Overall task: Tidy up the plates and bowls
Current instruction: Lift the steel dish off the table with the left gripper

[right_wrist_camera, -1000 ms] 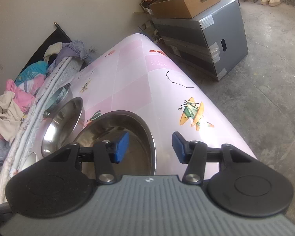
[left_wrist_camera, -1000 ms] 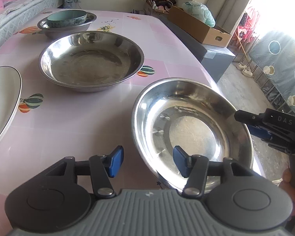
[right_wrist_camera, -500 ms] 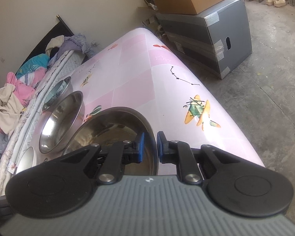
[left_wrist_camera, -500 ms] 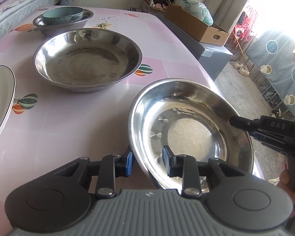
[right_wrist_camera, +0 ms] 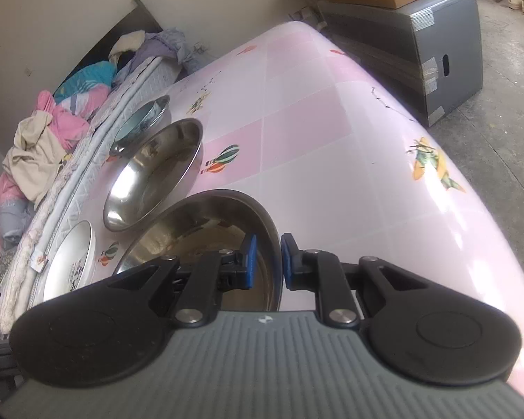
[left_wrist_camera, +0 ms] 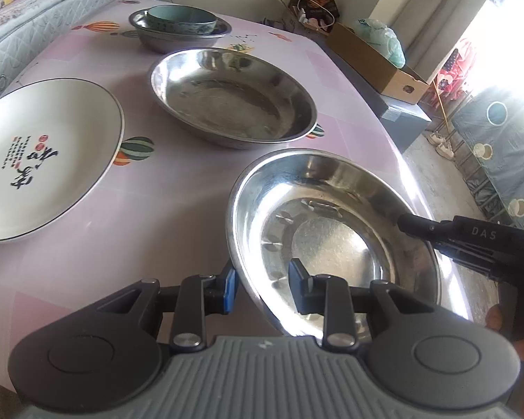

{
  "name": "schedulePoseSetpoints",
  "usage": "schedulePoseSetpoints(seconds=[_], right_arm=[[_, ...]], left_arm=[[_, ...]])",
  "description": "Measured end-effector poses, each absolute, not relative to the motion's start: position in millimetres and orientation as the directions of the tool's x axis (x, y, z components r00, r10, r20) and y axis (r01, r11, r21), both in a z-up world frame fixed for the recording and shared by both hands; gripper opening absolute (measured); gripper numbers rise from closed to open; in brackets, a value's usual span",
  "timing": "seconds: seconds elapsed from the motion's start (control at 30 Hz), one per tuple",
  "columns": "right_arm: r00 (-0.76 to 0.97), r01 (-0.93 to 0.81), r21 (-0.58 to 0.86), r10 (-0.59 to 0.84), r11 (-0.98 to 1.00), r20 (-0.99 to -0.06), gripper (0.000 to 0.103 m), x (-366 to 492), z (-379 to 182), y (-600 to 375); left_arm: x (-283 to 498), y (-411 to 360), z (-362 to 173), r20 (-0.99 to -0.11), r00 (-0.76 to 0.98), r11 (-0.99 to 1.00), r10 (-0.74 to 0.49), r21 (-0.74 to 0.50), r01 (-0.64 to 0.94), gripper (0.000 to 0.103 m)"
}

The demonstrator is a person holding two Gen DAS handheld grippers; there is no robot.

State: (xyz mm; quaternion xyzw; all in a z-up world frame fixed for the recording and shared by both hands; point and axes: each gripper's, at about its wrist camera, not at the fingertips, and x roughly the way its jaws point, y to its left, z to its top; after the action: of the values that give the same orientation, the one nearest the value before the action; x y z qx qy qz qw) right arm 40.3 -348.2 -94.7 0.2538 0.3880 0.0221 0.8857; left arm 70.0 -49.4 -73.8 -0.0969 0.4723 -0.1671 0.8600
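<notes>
Steel bowl (left_wrist_camera: 335, 230) near desk (left_wrist_camera: 139, 244) edge, rim clamped by left hand-held gripper (left_wrist_camera: 262, 284) & right hand-held gripper (right_wrist_camera: 266, 262).

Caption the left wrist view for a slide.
Both grippers' fingers clamp the near round steel bowl on the pink table.

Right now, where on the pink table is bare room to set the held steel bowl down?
Free: the wide right half of the pink table, between the middle steel bowl and the table's floor-side edge. Also the near strip between the white plate and the held bowl. Crowded: the mattress side, where the plate, middle bowl and stacked bowls line up.
</notes>
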Motion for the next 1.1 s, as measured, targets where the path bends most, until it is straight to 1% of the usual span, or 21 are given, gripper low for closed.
schedulePoseSetpoints(seconds=[0.13, 0.3, 0.43, 0.5, 1.1], right_arm=[[0.675, 0.133, 0.460, 0.260, 0.878, -0.691, 0.016, 48, -97, -330], [0.671, 0.135, 0.438, 0.243, 0.889, -0.701, 0.016, 51, -97, -324], [0.675, 0.145, 0.429, 0.228, 0.892, -0.702, 0.016, 51, -96, -327], [0.675, 0.148, 0.427, 0.224, 0.892, -0.703, 0.016, 52, -96, -329], [0.666, 0.153, 0.427, 0.226, 0.891, -0.710, 0.016, 58, -101, -326]], left_arm=[[71, -34, -75, -0.778, 0.505, 0.926, -0.374, -0.337, 0.168, 0.031], [73, -32, -76, -0.777, 0.504, 0.925, -0.377, -0.337, 0.173, 0.033], [75, -36, -77, -0.776, 0.508, 0.927, -0.375, -0.325, 0.188, 0.038], [76, -36, -79, -0.777, 0.502, 0.925, -0.380, -0.329, 0.191, 0.039], [82, -38, -82, -0.776, 0.507, 0.927, -0.375, -0.327, 0.185, 0.039]])
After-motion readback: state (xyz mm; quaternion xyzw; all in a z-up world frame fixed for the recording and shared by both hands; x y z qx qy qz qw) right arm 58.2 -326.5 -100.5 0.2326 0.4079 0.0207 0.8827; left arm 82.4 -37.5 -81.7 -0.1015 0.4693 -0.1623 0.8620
